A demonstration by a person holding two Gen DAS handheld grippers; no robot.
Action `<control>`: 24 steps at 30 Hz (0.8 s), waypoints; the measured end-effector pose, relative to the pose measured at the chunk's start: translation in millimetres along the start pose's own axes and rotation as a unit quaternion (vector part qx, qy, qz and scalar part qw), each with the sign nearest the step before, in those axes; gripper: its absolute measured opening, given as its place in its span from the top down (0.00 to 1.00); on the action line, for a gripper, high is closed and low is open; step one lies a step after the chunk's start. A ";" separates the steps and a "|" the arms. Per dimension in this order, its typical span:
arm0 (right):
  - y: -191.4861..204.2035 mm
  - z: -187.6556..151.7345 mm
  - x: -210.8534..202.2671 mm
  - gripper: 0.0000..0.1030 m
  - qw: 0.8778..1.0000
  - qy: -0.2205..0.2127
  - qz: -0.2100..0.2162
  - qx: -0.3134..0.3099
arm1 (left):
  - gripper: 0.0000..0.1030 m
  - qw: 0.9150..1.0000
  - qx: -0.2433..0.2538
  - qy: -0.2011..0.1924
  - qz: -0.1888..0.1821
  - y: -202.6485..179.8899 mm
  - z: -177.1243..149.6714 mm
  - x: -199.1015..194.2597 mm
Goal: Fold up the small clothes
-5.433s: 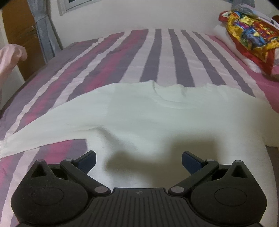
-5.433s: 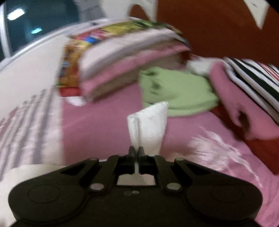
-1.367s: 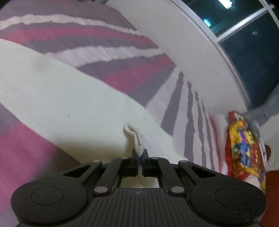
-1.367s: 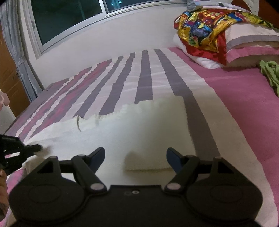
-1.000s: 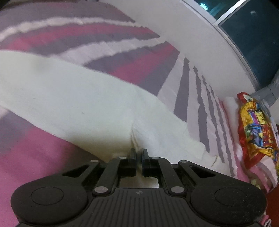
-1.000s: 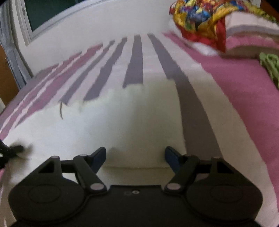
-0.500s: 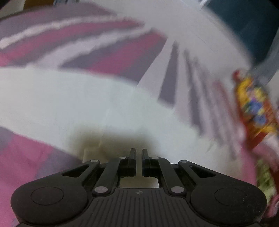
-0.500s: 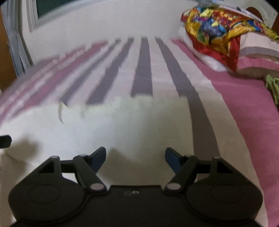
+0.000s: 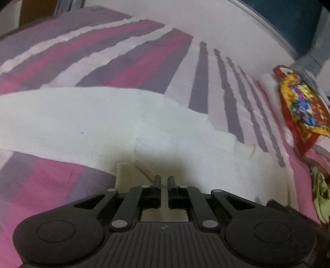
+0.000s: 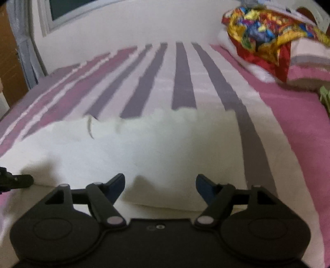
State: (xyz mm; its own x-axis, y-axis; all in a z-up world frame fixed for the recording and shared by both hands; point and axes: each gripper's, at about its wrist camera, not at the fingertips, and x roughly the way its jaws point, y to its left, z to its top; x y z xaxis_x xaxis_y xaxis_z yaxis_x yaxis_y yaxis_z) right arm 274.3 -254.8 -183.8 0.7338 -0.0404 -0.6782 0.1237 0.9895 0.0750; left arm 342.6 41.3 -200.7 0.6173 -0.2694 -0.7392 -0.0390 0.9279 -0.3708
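A white garment (image 9: 103, 123) lies spread across the striped bed (image 9: 51, 185). Its right side is folded over into a thicker layer (image 10: 154, 144). My left gripper (image 9: 164, 178) is shut at the garment's near left hem. A small creased flap of cloth rises to its tips. It also shows at the left edge of the right wrist view as a black tip (image 10: 22, 181) over the cloth. My right gripper (image 10: 159, 179) hovers over the folded layer's near edge. Its jaws are opening and no cloth is pinched between them.
A pillow stack under a colourful cloth (image 10: 268, 31) sits at the bed's far right. Beside it lies a green garment (image 9: 319, 195). A white wall with a window (image 10: 82, 6) runs behind the bed, and a curtain with a wooden door (image 10: 8, 51) stands at the left.
My left gripper has lifted and rolled, staying shut; the cloth strand that stuck out past its tips no longer shows. My right gripper has drifted sideways over the fold, its jaws a little wider.
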 end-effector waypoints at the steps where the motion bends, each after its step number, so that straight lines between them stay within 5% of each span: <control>1: 4.4 0.3 -5.1 0.24 1.000 -0.004 0.002 -0.004 | 0.97 1.000 -0.001 0.001 0.004 1.3 -1.0 -6.0; 13: 67.5 -13.7 -32.9 0.24 0.998 0.004 0.053 -0.028 | 0.97 0.998 -0.038 0.002 0.042 69.4 -9.8 -63.3; 24: 146.8 -14.4 -28.4 0.25 0.993 0.007 0.103 -0.052 | 0.97 0.981 -0.173 -0.036 0.075 196.6 -3.2 -99.0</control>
State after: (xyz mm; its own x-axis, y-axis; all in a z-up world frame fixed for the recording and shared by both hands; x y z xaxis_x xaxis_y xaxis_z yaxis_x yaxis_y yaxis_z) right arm 262.0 -106.4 -164.1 0.7275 0.1657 -0.6658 -0.0990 0.9856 0.1370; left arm 271.4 249.6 -202.2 0.6372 -0.1059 -0.7634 -0.3903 0.8098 -0.4381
